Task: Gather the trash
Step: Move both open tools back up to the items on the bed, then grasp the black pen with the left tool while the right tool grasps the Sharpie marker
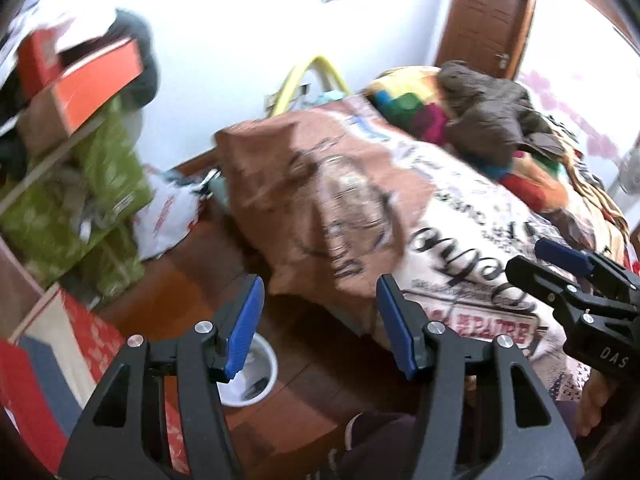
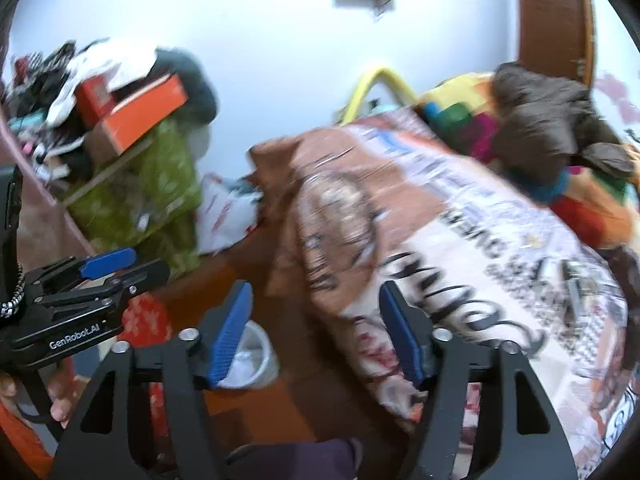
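Both the left gripper (image 1: 320,326) and the right gripper (image 2: 316,332) hang with jaws apart and empty above the white trash bin (image 1: 256,376) on the wooden floor (image 1: 192,280) beside the bed (image 1: 460,216), likely freed to fetch more litter.

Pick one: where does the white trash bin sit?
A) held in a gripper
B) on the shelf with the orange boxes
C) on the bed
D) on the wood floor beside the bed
D: the white trash bin stands on the wood floor next to the bed.
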